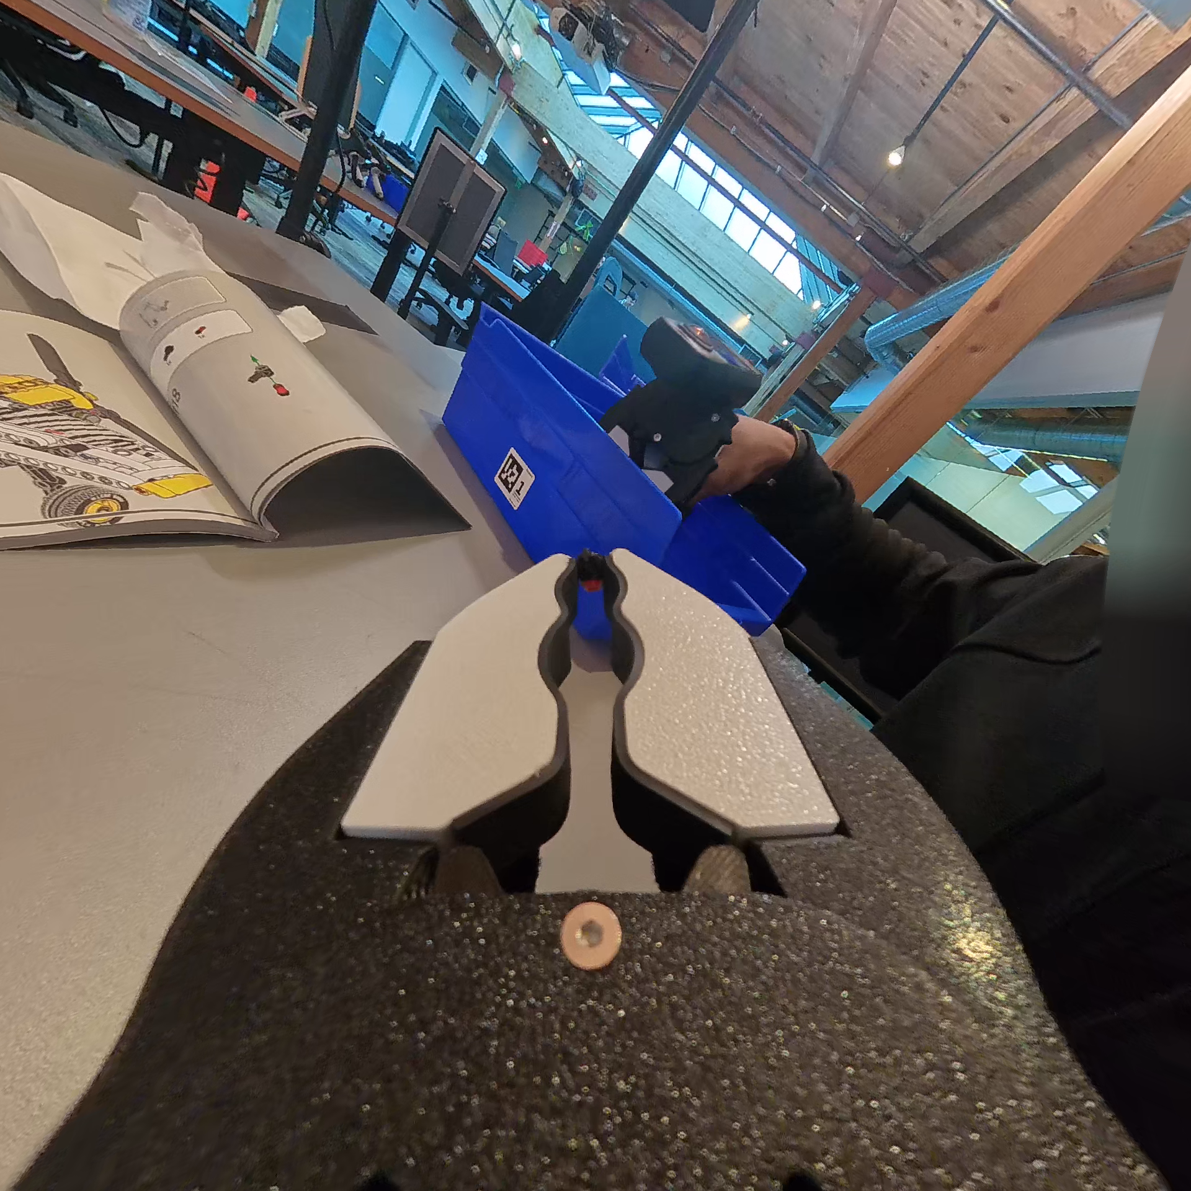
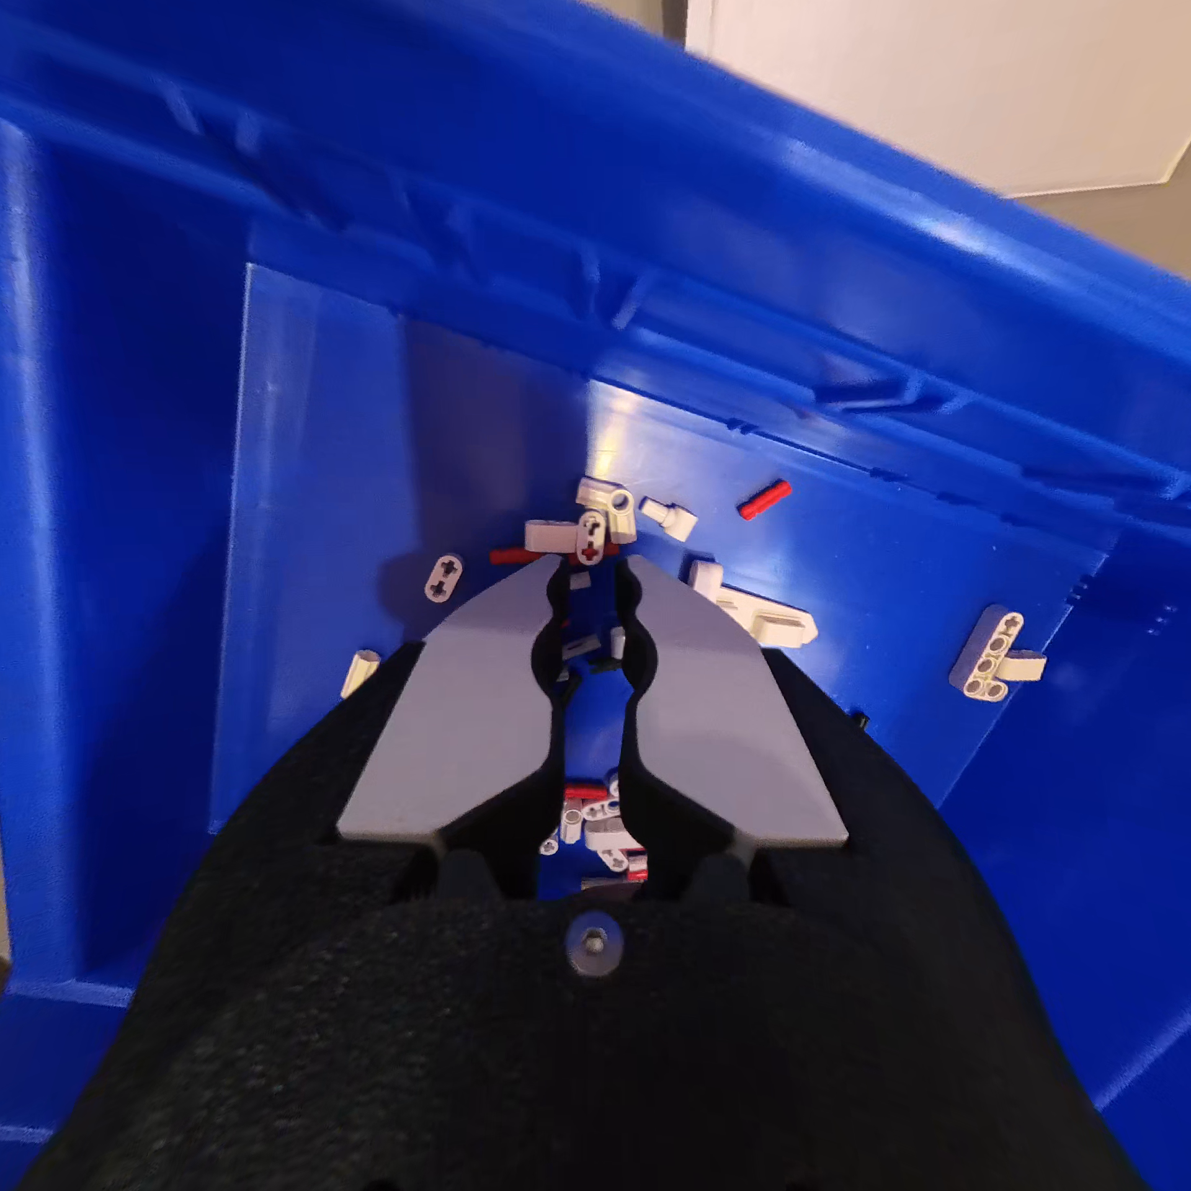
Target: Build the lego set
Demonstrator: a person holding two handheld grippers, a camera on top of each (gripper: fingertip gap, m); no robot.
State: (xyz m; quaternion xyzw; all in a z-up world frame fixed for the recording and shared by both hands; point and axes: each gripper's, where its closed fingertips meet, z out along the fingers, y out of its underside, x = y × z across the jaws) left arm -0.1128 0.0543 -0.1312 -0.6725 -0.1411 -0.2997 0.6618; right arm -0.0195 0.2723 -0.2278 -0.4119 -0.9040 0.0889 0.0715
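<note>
My left gripper (image 1: 591, 567) hovers over the grey table (image 1: 193, 677), just in front of the blue bin (image 1: 567, 451). It is shut on a small black and red piece (image 1: 591, 575) pinched at its tips. My right gripper (image 2: 590, 567) reaches down into the blue bin (image 2: 451, 193) with its jaws a little apart. A white two-hole connector on a red axle (image 2: 591, 538) stands just past the tips, and the pads do not press on it. In the left wrist view a hand holds the right gripper's body (image 1: 683, 412) inside the bin, with its fingers hidden.
Loose white pieces (image 2: 747, 606), a white T-shaped beam (image 2: 986, 651) and a red axle (image 2: 764, 499) lie on the bin floor. An open instruction booklet (image 1: 193, 412) lies on the table left of the bin. A dark sleeve (image 1: 902, 580) crosses on the right. My right fingertips sit around 25 cm from my left ones.
</note>
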